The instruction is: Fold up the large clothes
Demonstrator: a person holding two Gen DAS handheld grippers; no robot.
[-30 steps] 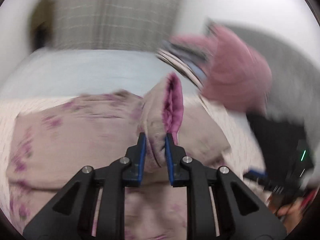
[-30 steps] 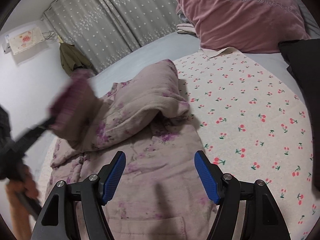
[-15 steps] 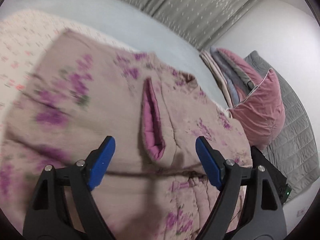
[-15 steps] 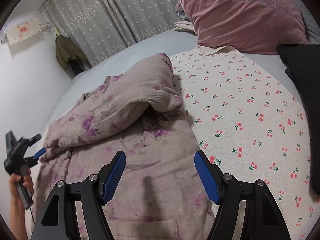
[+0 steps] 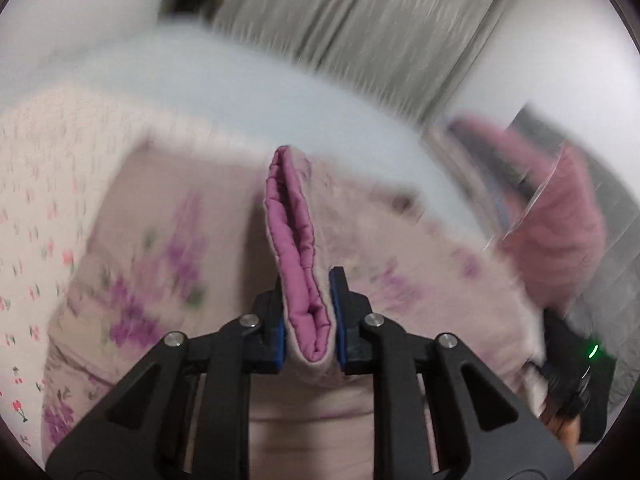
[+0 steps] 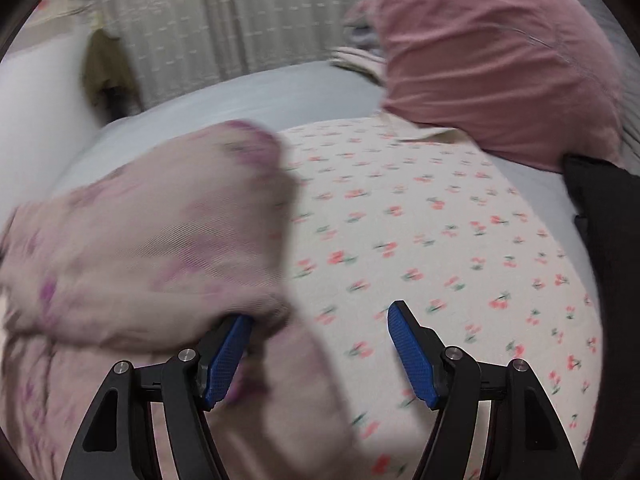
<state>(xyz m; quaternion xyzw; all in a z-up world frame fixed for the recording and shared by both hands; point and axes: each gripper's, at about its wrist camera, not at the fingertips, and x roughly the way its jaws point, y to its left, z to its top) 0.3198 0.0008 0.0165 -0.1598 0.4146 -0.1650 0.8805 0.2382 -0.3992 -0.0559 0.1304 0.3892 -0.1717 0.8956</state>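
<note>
A large padded beige garment with purple flowers (image 5: 168, 264) lies on the bed; it also fills the left of the right wrist view (image 6: 152, 240). My left gripper (image 5: 307, 312) is shut on a folded edge of it, whose magenta lining (image 5: 294, 240) stands up between the fingers. My right gripper (image 6: 320, 354) is open and holds nothing; its left pad (image 6: 226, 360) sits at the garment's right edge, its right pad (image 6: 412, 356) over the sheet. Both views are motion-blurred.
The bed has a cream sheet with red cherries (image 6: 440, 240). A pink pillow (image 6: 492, 52) and a dark item (image 6: 608, 220) lie at the right. Grey curtains (image 6: 224, 28) hang behind, with pale blue bedding (image 5: 240, 92) at the far side.
My left gripper, open half a second ago, has closed on the garment's folded edge. The right gripper has shifted right, toward the garment's edge, and stays open.
</note>
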